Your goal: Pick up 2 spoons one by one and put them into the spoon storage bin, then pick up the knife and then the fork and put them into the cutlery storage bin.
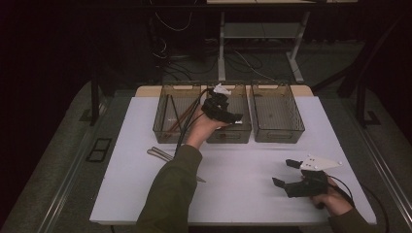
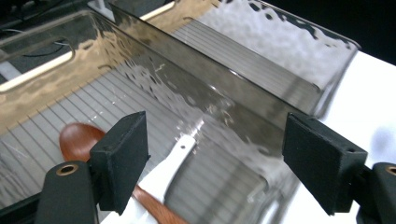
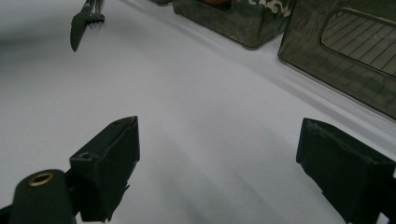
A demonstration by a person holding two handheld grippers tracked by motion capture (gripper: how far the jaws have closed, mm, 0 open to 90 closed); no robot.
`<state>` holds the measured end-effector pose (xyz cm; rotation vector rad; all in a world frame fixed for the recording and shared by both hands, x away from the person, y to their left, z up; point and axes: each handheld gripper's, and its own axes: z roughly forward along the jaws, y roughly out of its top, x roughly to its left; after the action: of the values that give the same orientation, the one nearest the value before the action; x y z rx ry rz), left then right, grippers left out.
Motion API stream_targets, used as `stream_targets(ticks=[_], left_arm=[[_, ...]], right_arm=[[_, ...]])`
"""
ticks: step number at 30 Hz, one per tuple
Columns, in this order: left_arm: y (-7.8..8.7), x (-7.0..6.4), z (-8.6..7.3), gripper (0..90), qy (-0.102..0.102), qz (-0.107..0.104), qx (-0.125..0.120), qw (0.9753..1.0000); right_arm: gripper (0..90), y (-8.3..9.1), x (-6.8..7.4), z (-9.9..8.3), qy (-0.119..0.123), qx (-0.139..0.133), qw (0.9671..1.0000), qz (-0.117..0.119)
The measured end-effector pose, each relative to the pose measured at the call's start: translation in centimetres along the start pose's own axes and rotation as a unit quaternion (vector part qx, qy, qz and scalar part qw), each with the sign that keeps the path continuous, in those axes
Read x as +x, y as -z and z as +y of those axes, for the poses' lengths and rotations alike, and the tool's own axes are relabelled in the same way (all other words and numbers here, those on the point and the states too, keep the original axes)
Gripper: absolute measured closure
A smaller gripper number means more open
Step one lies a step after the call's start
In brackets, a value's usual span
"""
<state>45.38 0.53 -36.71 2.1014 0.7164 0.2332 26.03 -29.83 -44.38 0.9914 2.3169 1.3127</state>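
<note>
Three smoky clear bins stand in a row at the back of the white table [image 1: 243,160]. My left gripper [image 1: 224,108] hovers over the middle bin [image 1: 228,136], jaws wide apart and holding nothing. In the left gripper view, the left gripper [image 2: 215,156] looks down at a brown wooden spoon [image 2: 77,139] and a white utensil handle [image 2: 176,156] lying on that bin's ribbed floor [image 2: 93,98]. My right gripper [image 1: 284,173] rests low over the table at the front right, open and empty. In the right gripper view, the right gripper [image 3: 219,163] has bare white table between its pads.
The left bin [image 1: 160,114] holds long brown sticks. The right bin [image 1: 278,135] looks empty. Metal forks [image 1: 160,154] lie on the table left of the left forearm, and a fork [image 3: 83,23] lies far ahead of the right gripper. Cables and desk legs [image 1: 221,58] are behind the table.
</note>
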Motion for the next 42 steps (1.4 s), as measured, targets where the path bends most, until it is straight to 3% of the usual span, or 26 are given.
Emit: stream_targets(ticks=[7,11,16,24,28,32,35,39,42], left_arm=[[2.3,-1.0,-1.6,20.6,-0.006,-0.001,-0.003,1.0000],[3.8,-1.6,-2.6,20.6,-0.021,-0.004,-0.008,0.9997],[5.4,-2.4,-4.2,20.6,-0.018,-0.008,-0.010,0.9998],[8.0,-3.1,-6.9,25.7,-0.022,0.007,-0.007,0.9997],[9.2,-3.1,-8.3,36.6,-0.023,0.025,-0.003,0.9994],[10.4,-2.6,-9.7,58.2,-0.032,0.054,0.020,0.9978],[11.0,-1.9,-10.9,72.2,-0.026,0.061,0.038,0.9971],[11.0,-0.6,-12.9,87.3,-0.021,0.082,0.082,0.9930],[11.0,0.1,-14.1,89.0,-0.013,0.091,0.109,0.9897]], right_arm=[[13.1,0.0,0.1,0.1,0.000,0.000,1.0000,0.000],[13.2,0.0,0.2,0.2,0.000,0.002,1.0000,-0.001],[13.2,0.0,0.2,0.2,0.001,0.001,1.0000,-0.004],[13.2,0.0,0.1,0.0,-0.001,0.001,1.0000,-0.004],[13.2,0.0,0.1,0.0,-0.001,0.002,1.0000,-0.004],[13.2,0.0,0.1,0.0,0.001,0.002,1.0000,-0.003],[13.2,0.0,0.1,0.0,0.001,0.002,1.0000,-0.004],[13.1,0.0,0.1,0.0,0.001,0.002,1.0000,-0.005],[13.2,0.0,0.0,0.0,0.001,0.002,1.0000,-0.005]])
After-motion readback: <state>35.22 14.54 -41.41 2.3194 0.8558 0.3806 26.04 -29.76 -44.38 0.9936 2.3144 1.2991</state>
